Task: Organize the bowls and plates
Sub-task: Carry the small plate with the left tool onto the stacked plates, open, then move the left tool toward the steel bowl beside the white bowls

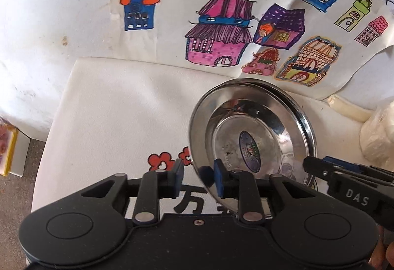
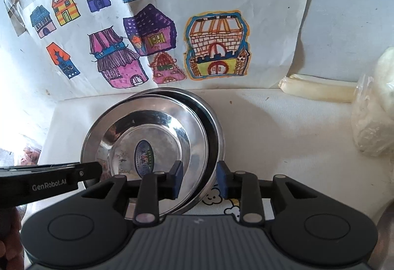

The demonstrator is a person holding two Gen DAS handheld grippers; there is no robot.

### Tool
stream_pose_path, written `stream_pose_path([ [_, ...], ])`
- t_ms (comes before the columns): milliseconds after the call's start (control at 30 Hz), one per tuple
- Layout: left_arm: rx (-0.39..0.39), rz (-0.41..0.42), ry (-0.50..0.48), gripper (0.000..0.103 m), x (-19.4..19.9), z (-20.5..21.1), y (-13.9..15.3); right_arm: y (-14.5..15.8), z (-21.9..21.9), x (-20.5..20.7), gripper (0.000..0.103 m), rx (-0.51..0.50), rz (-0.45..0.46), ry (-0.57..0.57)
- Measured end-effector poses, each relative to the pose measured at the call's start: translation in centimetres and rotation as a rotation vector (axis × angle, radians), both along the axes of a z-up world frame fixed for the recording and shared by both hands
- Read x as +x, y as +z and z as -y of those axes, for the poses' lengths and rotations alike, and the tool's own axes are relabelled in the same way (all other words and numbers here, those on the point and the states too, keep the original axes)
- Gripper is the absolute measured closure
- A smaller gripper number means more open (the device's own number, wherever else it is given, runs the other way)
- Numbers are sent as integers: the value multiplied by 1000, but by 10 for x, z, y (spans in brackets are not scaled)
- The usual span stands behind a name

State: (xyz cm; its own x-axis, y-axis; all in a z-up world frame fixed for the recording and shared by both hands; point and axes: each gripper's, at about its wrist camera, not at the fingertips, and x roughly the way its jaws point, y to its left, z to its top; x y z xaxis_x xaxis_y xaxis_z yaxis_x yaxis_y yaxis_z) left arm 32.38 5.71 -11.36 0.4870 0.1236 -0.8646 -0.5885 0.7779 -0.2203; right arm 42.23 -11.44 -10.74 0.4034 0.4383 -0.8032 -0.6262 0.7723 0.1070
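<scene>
White table (image 1: 118,107) bears steel plates (image 1: 248,137), rims between both tongs (slack).

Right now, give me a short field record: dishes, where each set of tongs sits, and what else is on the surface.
dishes: steel plate stacked off-centre on a second steel dish
plate marking: oval sticker in its middle
left tongs: straddling the plate's near-left rim, pads not pressing
right tongs: straddling the stack's near-right rim, pads not pressing
surface: white cloth
behind: drawing of coloured houses
right side: plastic bag
</scene>
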Motion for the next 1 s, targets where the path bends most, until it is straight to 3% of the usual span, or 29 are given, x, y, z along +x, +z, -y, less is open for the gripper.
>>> stream_pose_path([
  [100,-3,-5,-10,64,-3,-1,2,4,7,-4,57,2,14,-17],
  [267,20,19,-6,31,-15,-1,13,15,20,-18,33,17,42,-58],
  [333,40,25,-13,22,-17,-2,19,20,25,-26,24,24,62,-78],
  [467,66,47,-36,16,-31,-3,34,33,35,-49,4,56,107,-133],
  [600,93,91,-80,10,-49,-3,51,45,45,-74,0,82,130,-184],
  [767,145,148,-208,2,-77,4,70,54,58,-114,0,116,127,-257],
  [900,136,152,-299,1,-98,8,81,55,69,-149,0,103,122,-307],
  [1000,82,159,-360,1,-115,9,81,52,74,-177,0,87,84,-322],
])
